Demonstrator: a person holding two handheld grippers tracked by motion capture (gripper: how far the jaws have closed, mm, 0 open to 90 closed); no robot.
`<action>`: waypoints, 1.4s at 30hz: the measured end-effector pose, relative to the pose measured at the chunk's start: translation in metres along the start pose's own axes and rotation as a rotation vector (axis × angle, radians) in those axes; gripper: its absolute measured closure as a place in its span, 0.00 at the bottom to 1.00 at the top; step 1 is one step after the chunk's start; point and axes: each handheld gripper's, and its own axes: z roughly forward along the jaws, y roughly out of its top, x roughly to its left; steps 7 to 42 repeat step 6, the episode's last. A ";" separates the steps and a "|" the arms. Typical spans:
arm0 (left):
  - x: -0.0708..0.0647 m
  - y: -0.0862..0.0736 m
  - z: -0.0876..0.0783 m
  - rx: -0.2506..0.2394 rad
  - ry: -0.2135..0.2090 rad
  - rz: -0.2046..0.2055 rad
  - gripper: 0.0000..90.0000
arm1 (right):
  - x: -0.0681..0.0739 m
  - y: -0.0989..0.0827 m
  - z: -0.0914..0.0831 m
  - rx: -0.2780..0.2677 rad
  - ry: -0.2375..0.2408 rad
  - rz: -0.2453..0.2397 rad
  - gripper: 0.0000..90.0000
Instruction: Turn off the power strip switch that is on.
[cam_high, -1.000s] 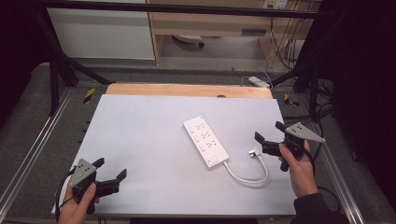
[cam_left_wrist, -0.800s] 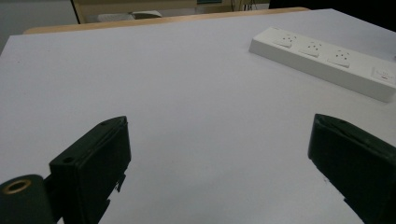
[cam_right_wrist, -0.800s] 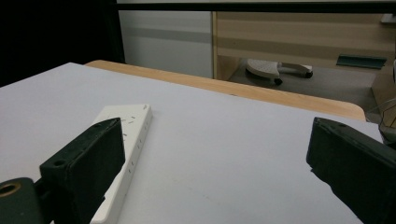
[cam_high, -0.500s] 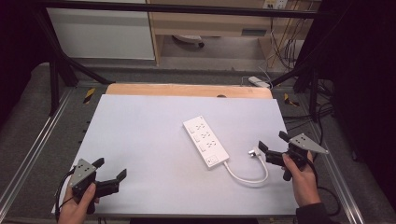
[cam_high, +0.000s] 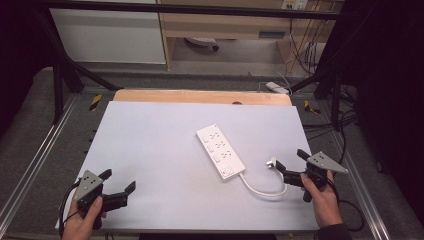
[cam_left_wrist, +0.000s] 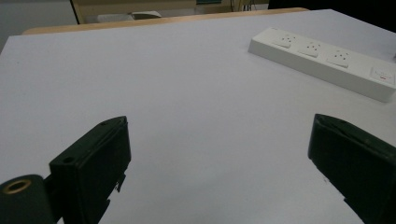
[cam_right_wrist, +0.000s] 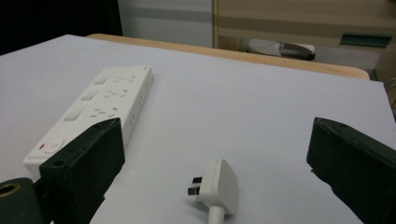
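A white power strip (cam_high: 220, 151) (cam_left_wrist: 327, 61) (cam_right_wrist: 91, 114) with three sockets and a switch lies diagonally on the white table top (cam_high: 165, 150). Its white cord (cam_high: 260, 190) loops to a white plug (cam_high: 271, 163) (cam_right_wrist: 215, 186) that rests on the table. My right gripper (cam_high: 289, 162) (cam_right_wrist: 212, 172) is open near the table's right edge, and the plug lies between and just ahead of its jaws. At the front left corner, far from the strip, my left gripper (cam_high: 119, 182) (cam_left_wrist: 219, 163) is open with nothing between its jaws.
A wooden strip (cam_high: 200, 96) runs along the table's far edge. Metal rails (cam_high: 35, 160) flank both sides. Behind stand a cabinet (cam_high: 110, 35), a shelf unit and hanging cables (cam_high: 305, 45). Another white strip (cam_high: 276, 88) lies beyond the far right corner.
My right gripper has moved down toward the table's near edge and lower, ending just behind the plug. The left gripper, strip and plug have stayed put.
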 end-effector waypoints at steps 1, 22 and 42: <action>0.000 0.000 0.000 0.001 -0.001 0.000 0.06 | 0.000 -0.002 0.000 0.006 -0.001 -0.003 0.05; 0.000 0.000 0.000 0.000 0.000 0.001 0.06 | -0.007 -0.006 -0.002 0.029 -0.049 0.033 0.05; 0.000 0.000 0.000 0.000 0.000 0.001 0.06 | -0.007 -0.006 -0.002 0.029 -0.049 0.033 0.05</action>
